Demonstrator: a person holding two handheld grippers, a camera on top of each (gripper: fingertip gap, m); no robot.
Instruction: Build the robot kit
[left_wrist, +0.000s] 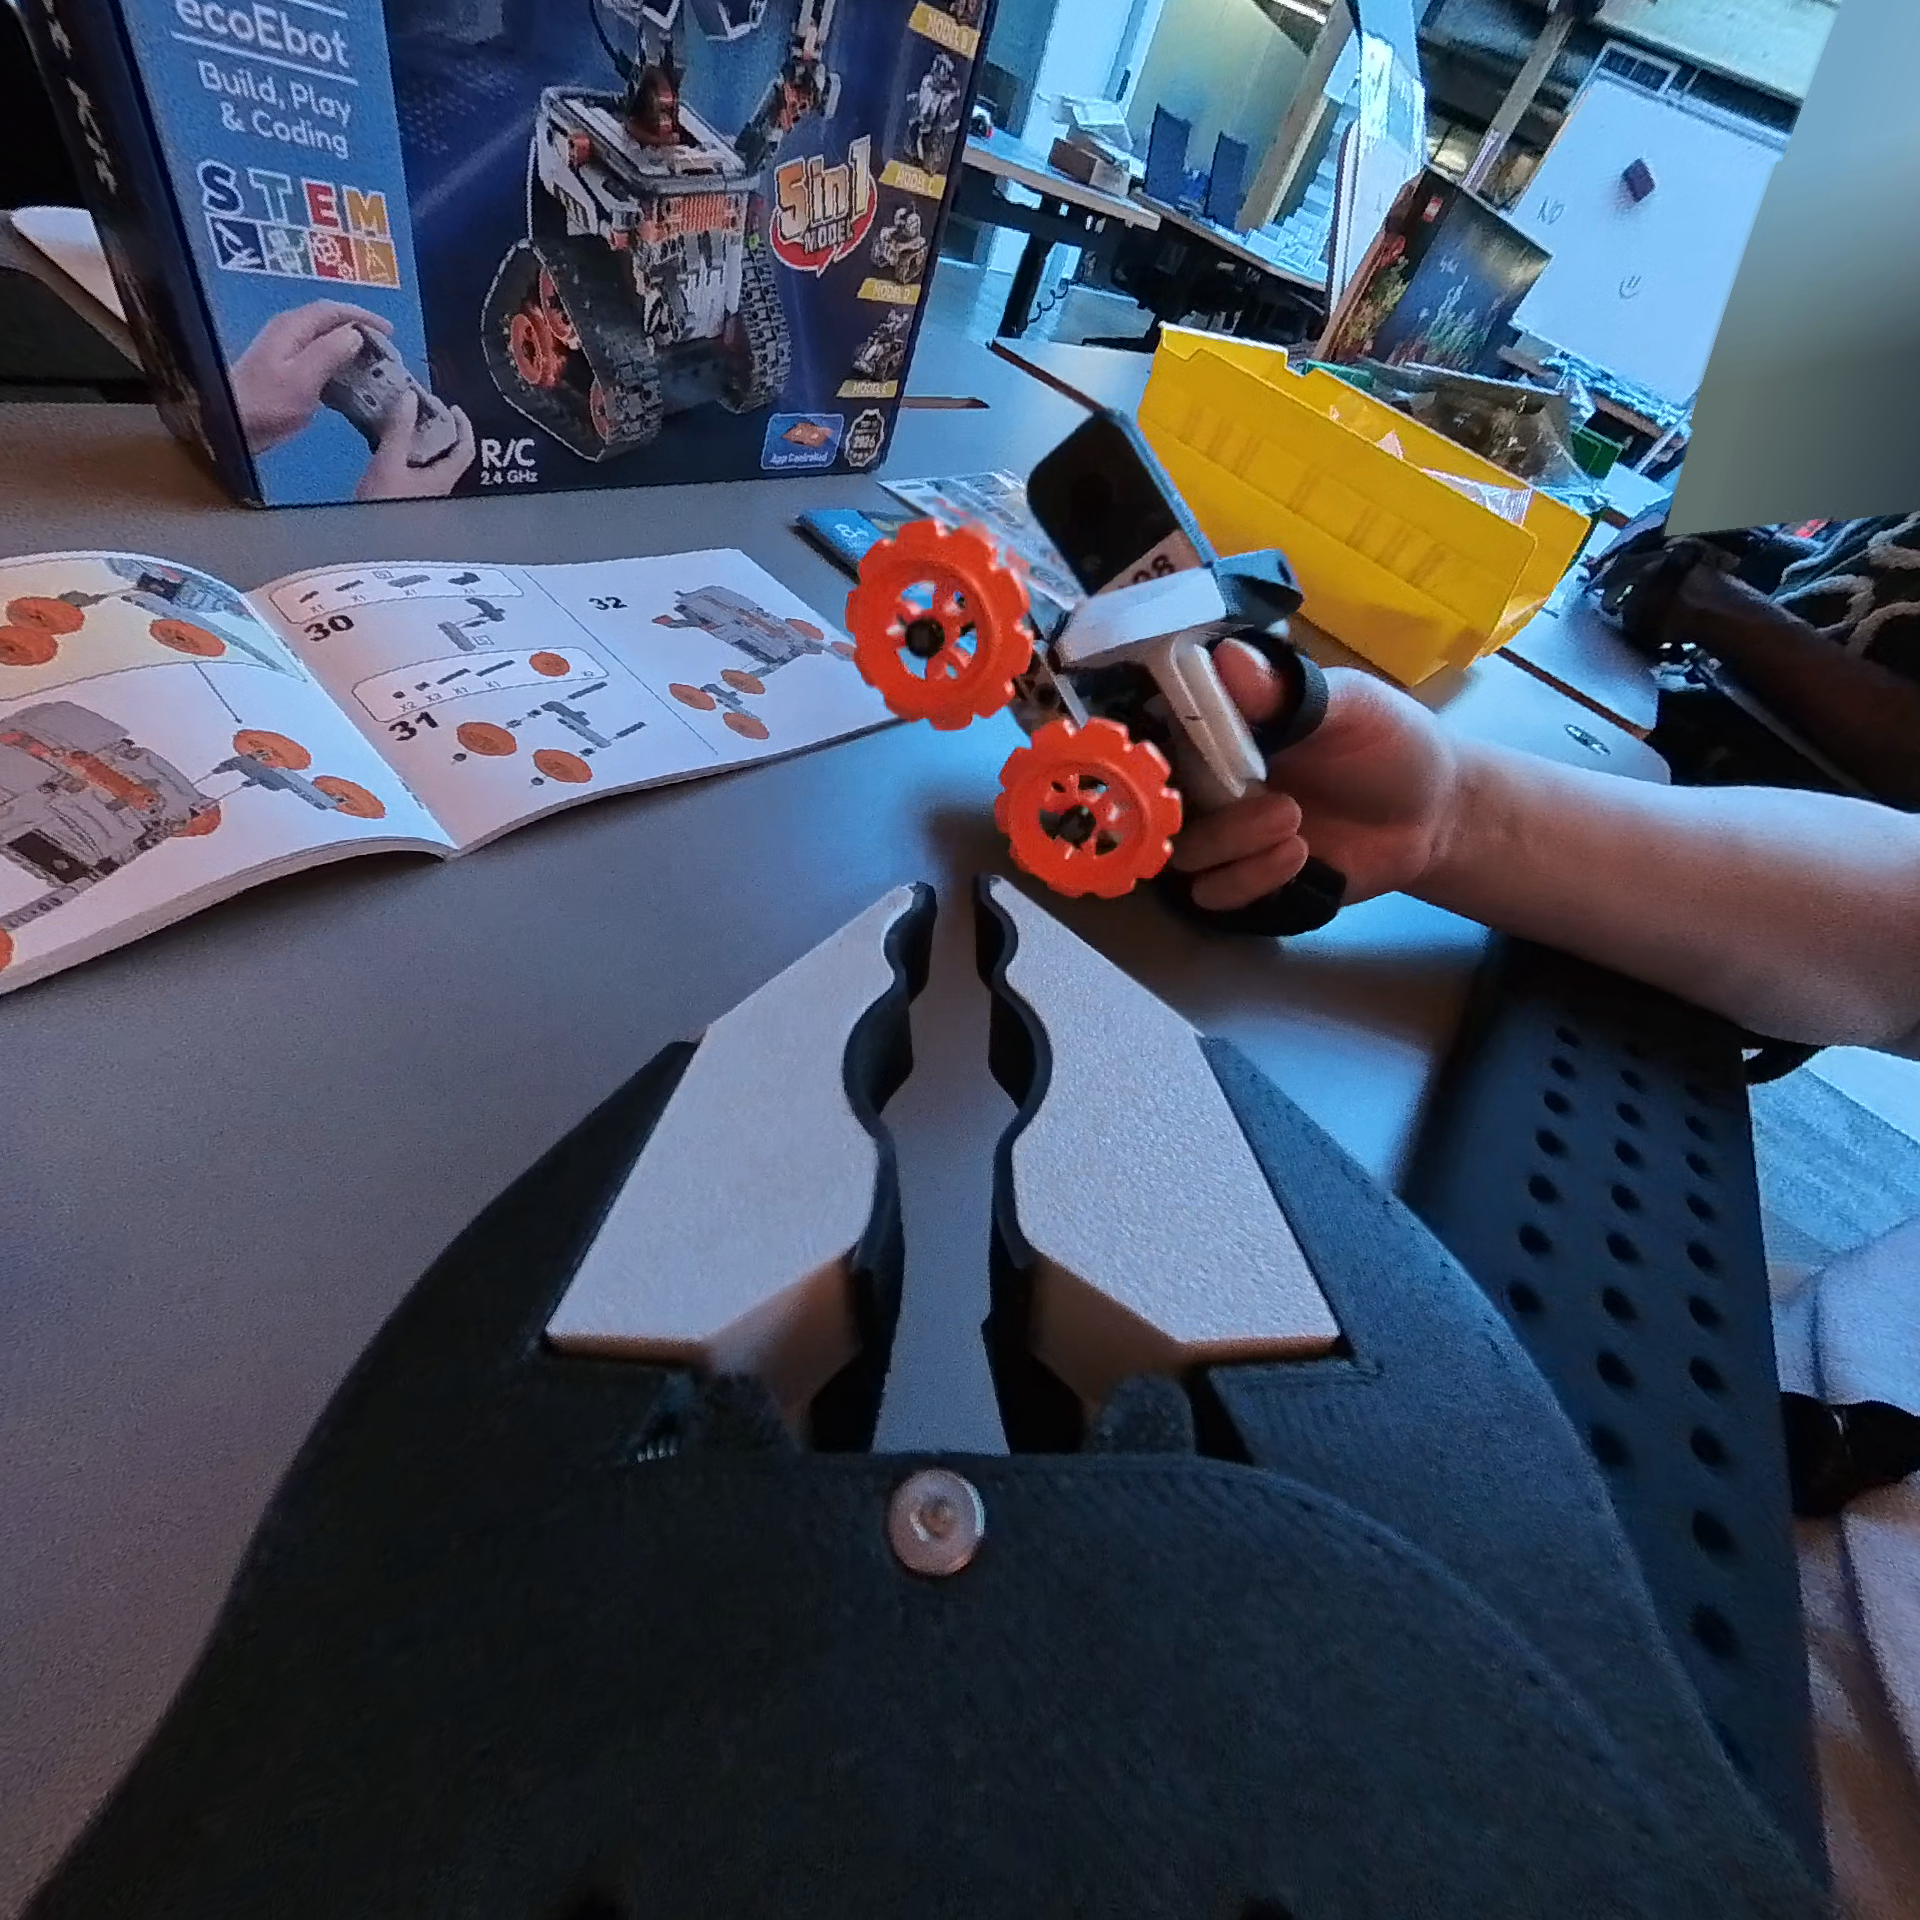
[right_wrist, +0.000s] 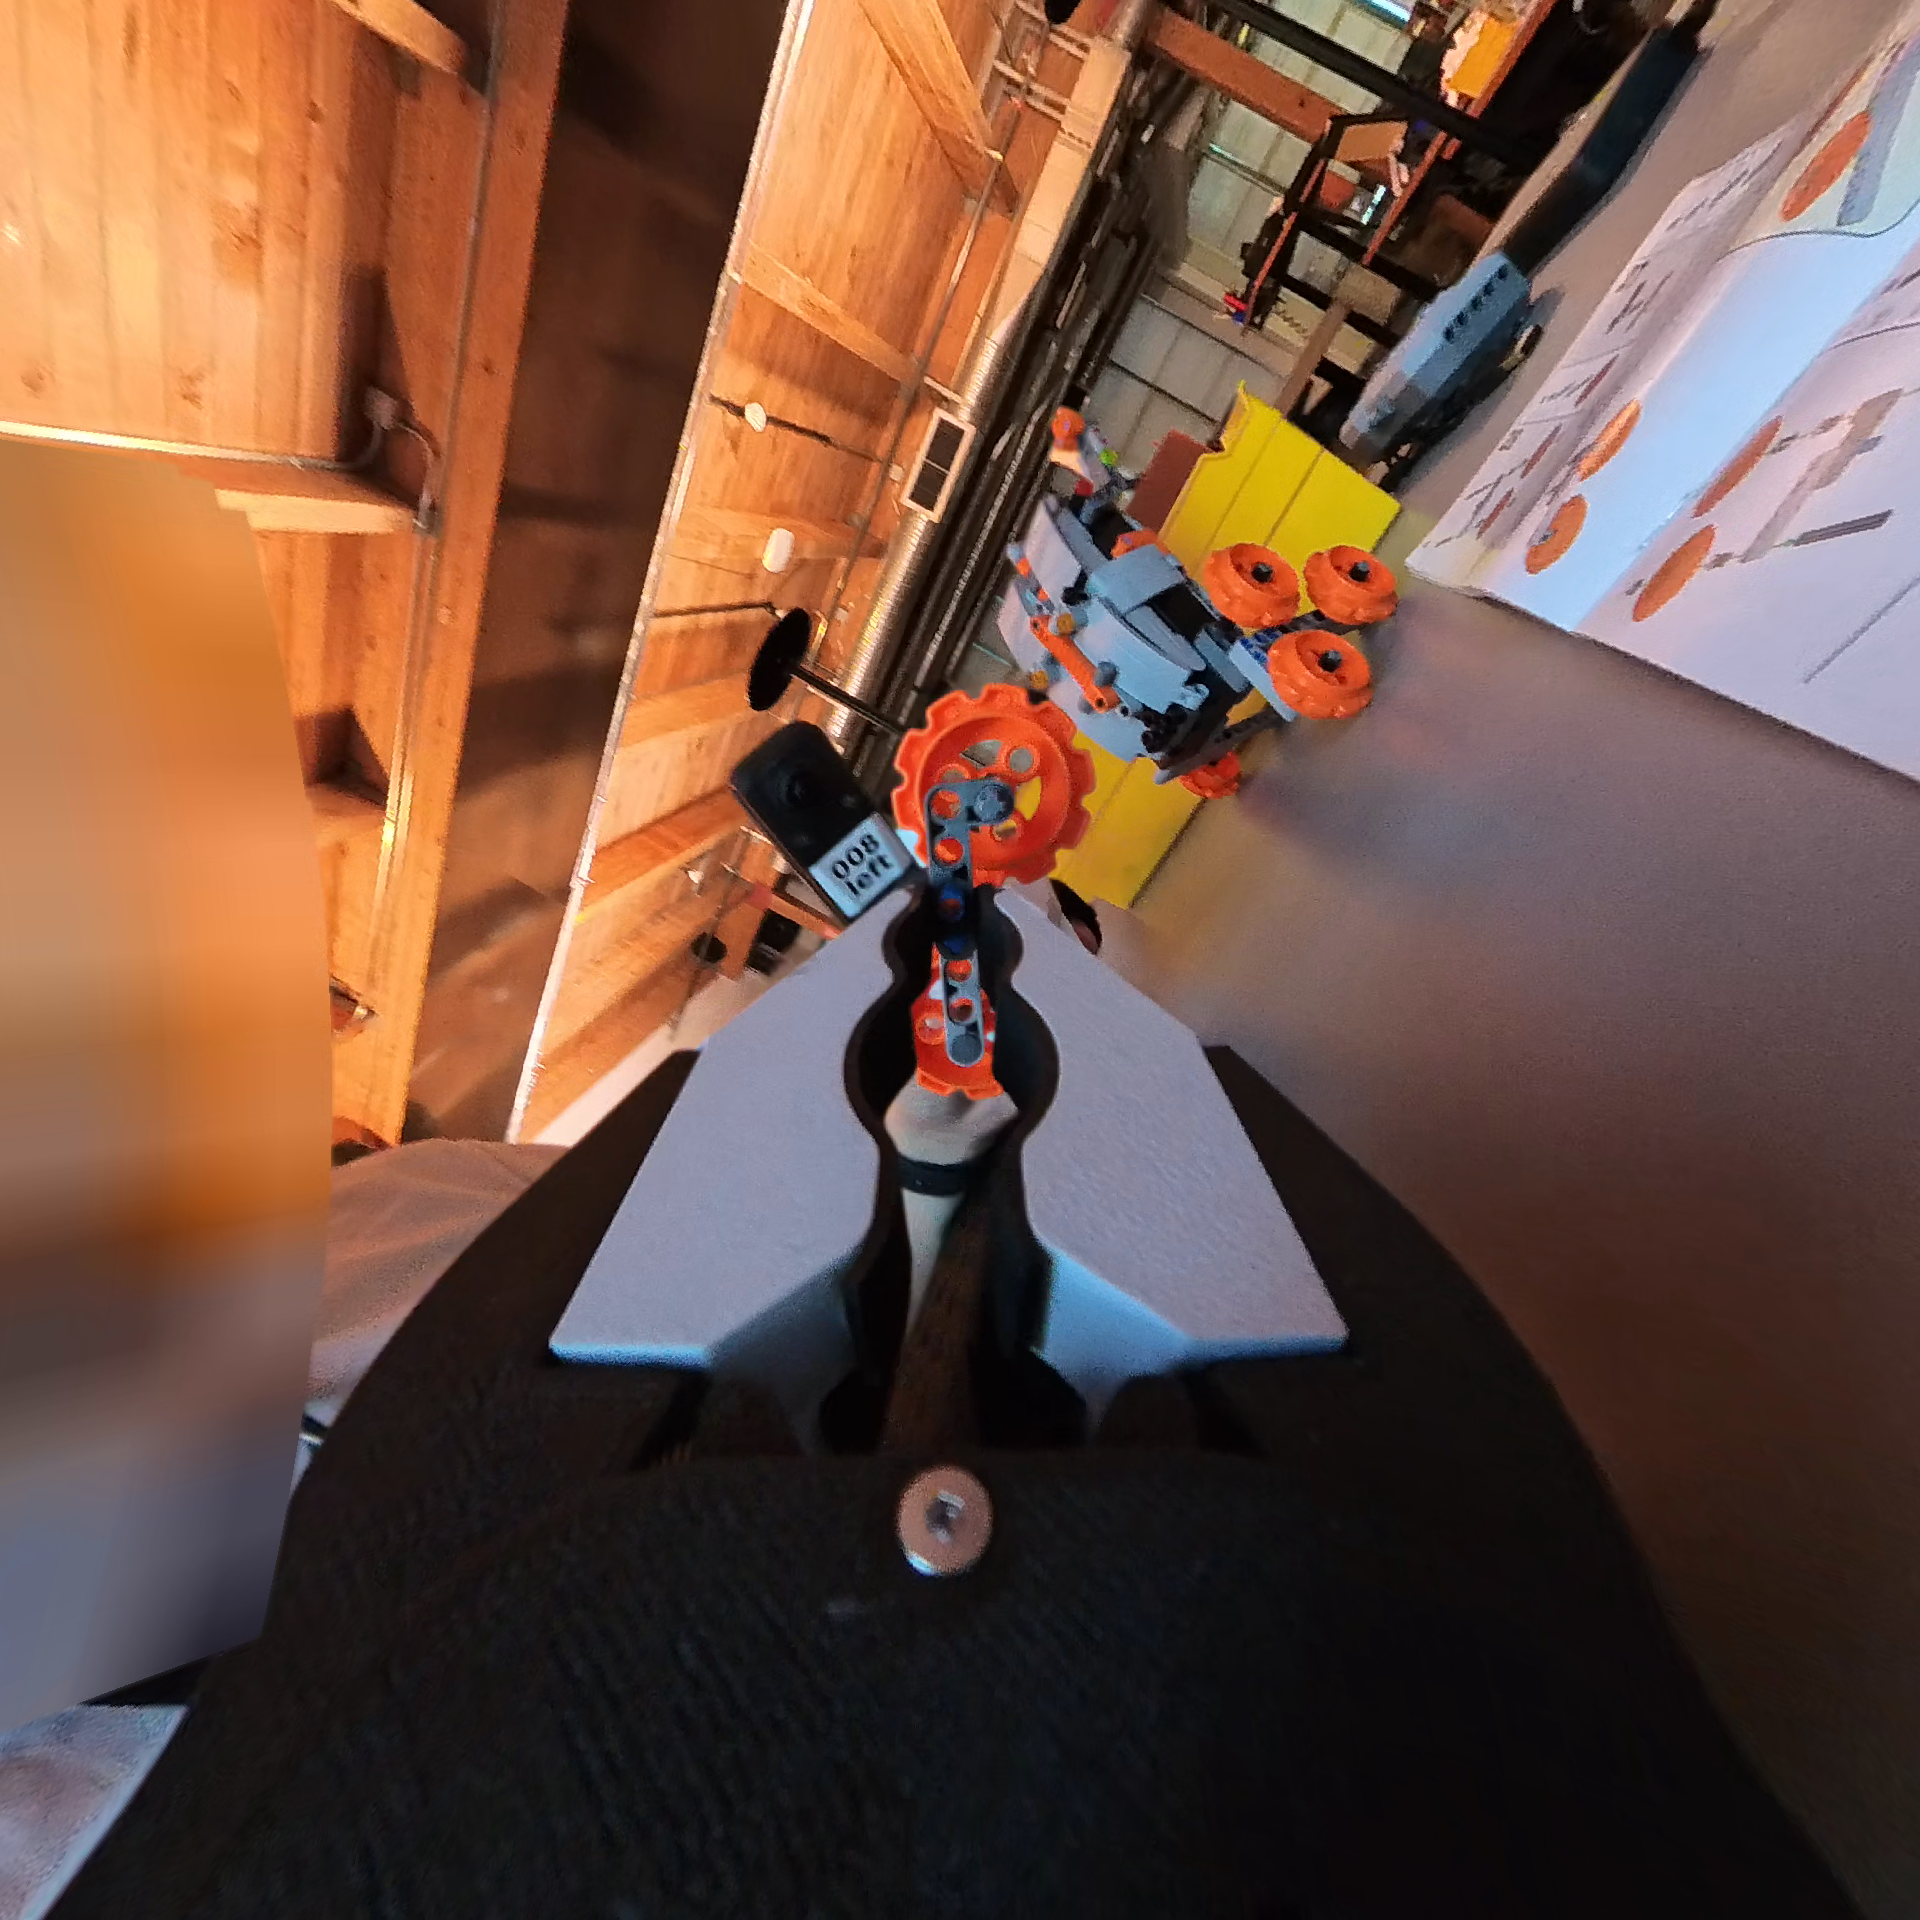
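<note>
Left gripper (left_wrist: 954, 902) hovering low over the grey table (left_wrist: 312, 1195), jaws nearly together with only a narrow slit between the tips, nothing held. Just ahead of it, the right gripper (left_wrist: 1049, 665), gripped by a bare hand (left_wrist: 1340, 790), clamped on a small wheel assembly: a grey perforated beam (right_wrist: 954, 935) pinched between the two fingers, carrying two orange toothed wheels, one beyond the tips (right_wrist: 982, 798) and one lower between the fingers (right_wrist: 951, 1039) (partly hidden there). Assembly lifted off the table, close above the left gripper's tips but not touching them. On the left of the table, an open instruction booklet (left_wrist: 416, 707) with numbered building steps. Behind it, standing upright, a blue toy-robot kit box (left_wrist: 540, 239). To the right, a yellow plastic bin (left_wrist: 1340, 530) with bagged parts inside. In the right wrist view, farther off, a partly built grey model (right_wrist: 1153, 634) with orange wheels, resting against yellow bins (right_wrist: 1288, 499).
</note>
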